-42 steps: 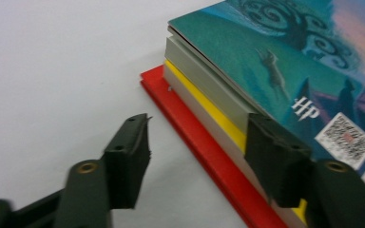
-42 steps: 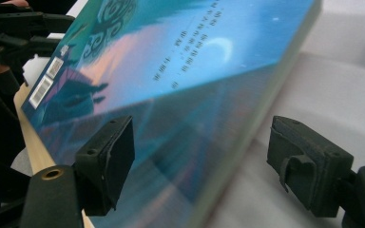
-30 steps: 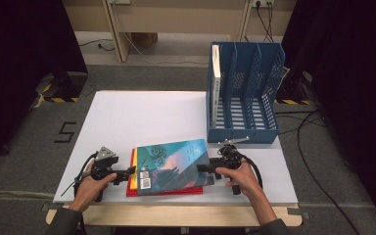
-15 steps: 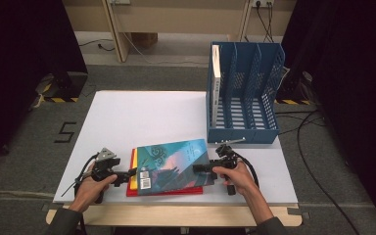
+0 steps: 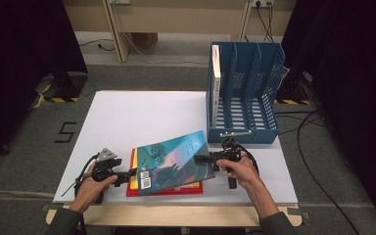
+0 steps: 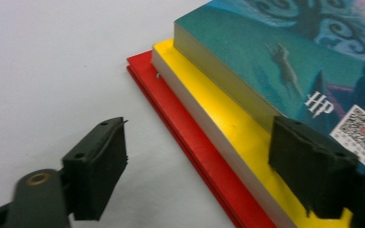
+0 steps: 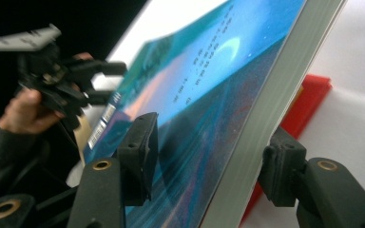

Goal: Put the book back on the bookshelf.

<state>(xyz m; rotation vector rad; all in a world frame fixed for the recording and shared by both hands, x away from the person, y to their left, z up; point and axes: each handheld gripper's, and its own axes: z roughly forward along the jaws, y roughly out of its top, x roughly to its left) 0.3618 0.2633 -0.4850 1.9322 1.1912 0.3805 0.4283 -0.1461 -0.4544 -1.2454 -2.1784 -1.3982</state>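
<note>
At the left of the high view we see our left gripper [image 5: 127, 175] at the near left corner of a stack of books on the white table [image 5: 127, 117]. Its jaws have just been closing yet stand apart, one over bare table, the other above the yellow book [image 6: 218, 114], pinching nothing. The teal book [image 5: 176, 161] tops the stack, over the yellow one and a red book [image 6: 180, 137], its right edge lifted. The right gripper [image 5: 199, 158], jaws just closing too, clamps that raised edge, one pad on the cover, one beneath the pages. Farther right stands a blue file rack [image 5: 245, 98], one white book [image 5: 216, 73] upright in its leftmost slot
</note>
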